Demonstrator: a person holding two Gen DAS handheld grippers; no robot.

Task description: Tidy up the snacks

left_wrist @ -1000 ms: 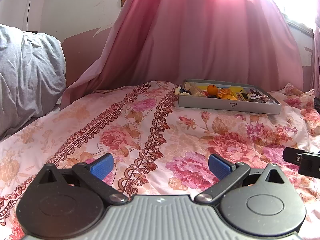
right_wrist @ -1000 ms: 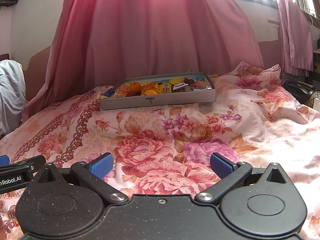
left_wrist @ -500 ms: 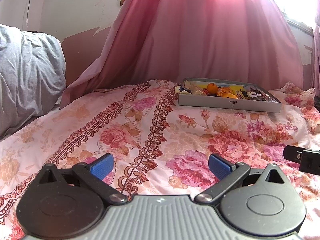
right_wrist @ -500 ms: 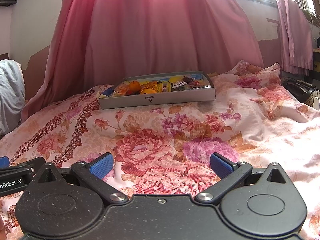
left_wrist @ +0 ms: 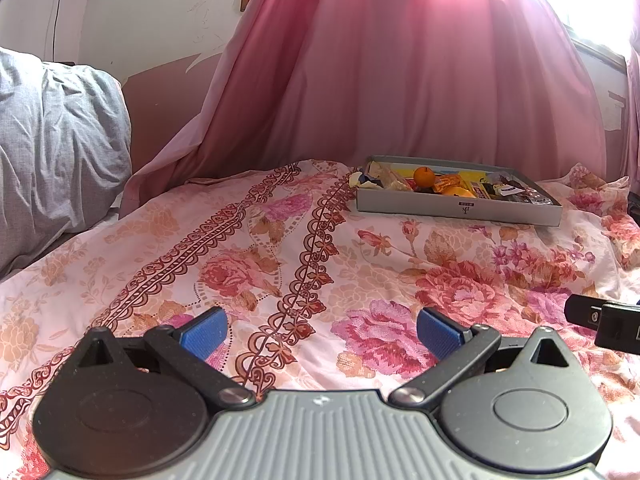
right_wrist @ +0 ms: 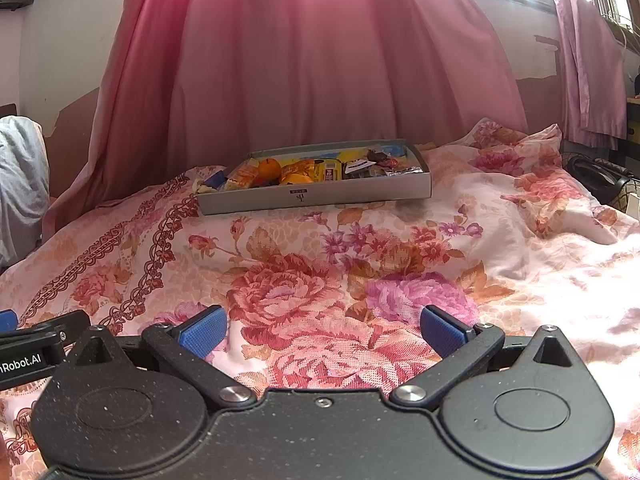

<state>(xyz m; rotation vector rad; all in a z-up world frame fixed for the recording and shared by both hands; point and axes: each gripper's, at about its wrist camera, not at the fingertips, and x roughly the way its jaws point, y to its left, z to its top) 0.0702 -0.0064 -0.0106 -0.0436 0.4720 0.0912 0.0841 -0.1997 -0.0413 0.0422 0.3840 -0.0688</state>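
Note:
A shallow grey box (left_wrist: 460, 210) (right_wrist: 320, 196) lies far ahead on a floral bedspread, filled with mixed snacks: an orange (left_wrist: 424, 176) (right_wrist: 269, 168), yellow and orange packets (right_wrist: 308, 170) and dark wrappers (right_wrist: 380, 162). My left gripper (left_wrist: 322, 332) hovers low over the bedspread, open and empty, well short of the box. My right gripper (right_wrist: 323, 330) is likewise open with nothing between its blue pads, also far from the box. Each gripper's side shows at the edge of the other's view.
A pink curtain (left_wrist: 400, 80) hangs behind the box. A grey pillow or duvet (left_wrist: 56, 140) is piled at the left. A dark bag (right_wrist: 596, 180) sits off the bed's right side. The bedspread (right_wrist: 360, 260) is rumpled at the right.
Both views have dropped and drawn back slightly, so the box sits a little lower and smaller. Both grippers stay open.

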